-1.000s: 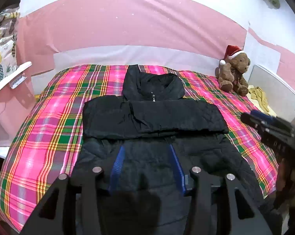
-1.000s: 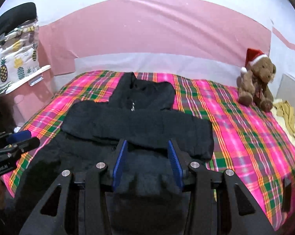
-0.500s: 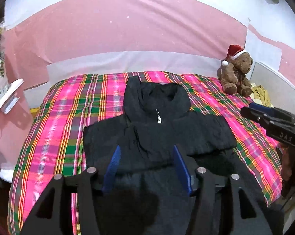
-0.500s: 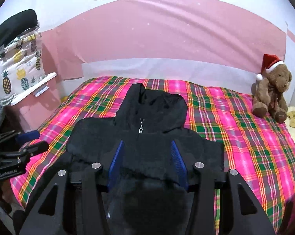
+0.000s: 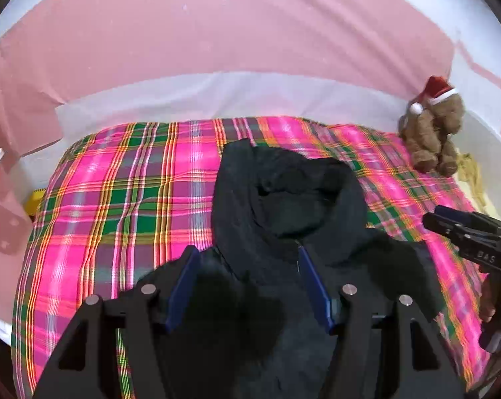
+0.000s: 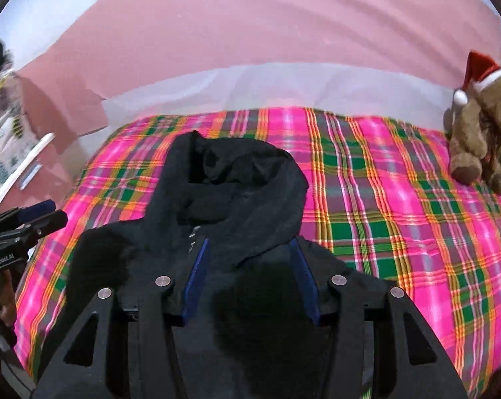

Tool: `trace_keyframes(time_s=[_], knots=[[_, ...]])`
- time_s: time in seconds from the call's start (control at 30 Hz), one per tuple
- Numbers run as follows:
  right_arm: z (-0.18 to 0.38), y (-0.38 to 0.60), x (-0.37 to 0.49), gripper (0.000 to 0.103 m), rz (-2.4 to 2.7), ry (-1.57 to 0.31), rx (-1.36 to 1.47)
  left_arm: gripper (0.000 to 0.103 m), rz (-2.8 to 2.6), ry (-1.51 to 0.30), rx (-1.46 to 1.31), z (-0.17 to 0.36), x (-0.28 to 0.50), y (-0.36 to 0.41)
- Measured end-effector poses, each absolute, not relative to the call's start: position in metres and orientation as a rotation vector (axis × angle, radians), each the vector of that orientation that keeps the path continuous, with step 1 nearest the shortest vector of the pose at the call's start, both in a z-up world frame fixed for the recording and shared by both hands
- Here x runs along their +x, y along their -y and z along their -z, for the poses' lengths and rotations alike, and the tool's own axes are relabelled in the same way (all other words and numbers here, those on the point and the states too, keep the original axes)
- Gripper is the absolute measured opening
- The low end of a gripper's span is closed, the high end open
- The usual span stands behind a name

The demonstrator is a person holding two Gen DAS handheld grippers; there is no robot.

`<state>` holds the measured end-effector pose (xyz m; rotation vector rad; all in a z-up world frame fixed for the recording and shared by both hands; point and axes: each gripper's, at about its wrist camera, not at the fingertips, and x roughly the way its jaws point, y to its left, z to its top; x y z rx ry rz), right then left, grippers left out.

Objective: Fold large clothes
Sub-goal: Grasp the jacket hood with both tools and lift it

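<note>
A black hooded jacket (image 5: pixel 283 199) lies flat on the pink plaid bed cover (image 5: pixel 117 199), hood toward the wall and zip at the neck. My left gripper (image 5: pixel 247 252) hovers over its chest with the tips just below the hood. Its jaws are opening, with only jacket surface beneath and nothing pinched between the blue pads. My right gripper (image 6: pixel 249 242) stands open over the same jacket (image 6: pixel 234 183), tips at the neck beside the zip pull. Each gripper shows at the edge of the other's view: the right gripper (image 5: pixel 466 232) and the left gripper (image 6: pixel 28 222).
A brown teddy bear (image 6: pixel 479 139) in a red Santa hat sits at the far right of the bed cover (image 6: pixel 400 216). Pink and white wall panels run behind. A pineapple-print cushion (image 6: pixel 1 133) and a white shelf (image 6: pixel 21 169) are at the left.
Both grippers have travelled forward over the jacket, from its lower body up to the neck below the hood. Both pairs of jaws stand wider than before.
</note>
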<state>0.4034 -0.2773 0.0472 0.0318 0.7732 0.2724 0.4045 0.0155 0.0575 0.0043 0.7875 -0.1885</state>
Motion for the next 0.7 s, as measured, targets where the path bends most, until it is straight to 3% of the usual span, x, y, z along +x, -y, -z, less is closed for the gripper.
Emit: trace_keyframes(time_s=[0.5,0.53,0.57,0.6,0.63,0.67,0.7], knots=[[0.028,0.282,0.583,0.051,-0.219,-0.915,0.068,0.063,0.118,-0.898,-0.084,0.028,0.577,-0.019],[0.035,0.279,0.591,0.051,-0.216,-0.93,0.063,0.054,0.128,-0.893,-0.095,0.033,0.579,-0.019],[0.041,0.276,0.597,0.051,-0.214,-0.945,0.053,0.032,0.133,-0.898,-0.103,0.037,0.581,-0.019],[0.045,0.274,0.601,0.05,-0.212,-0.953,0.045,0.019,0.148,-0.911,-0.117,0.041,0.583,-0.018],[0.048,0.273,0.603,0.028,-0.208,-0.959,0.04,0.007,0.156,-0.922,-0.124,0.044,0.584,-0.018],[0.05,0.272,0.604,0.012,-0.211,-0.966,0.044,0.004,0.151,-0.909,-0.118,0.044,0.581,-0.017],[0.05,0.272,0.602,0.011,-0.209,-0.962,0.048,0.003,0.158,-0.887,-0.109,0.041,0.577,-0.017]])
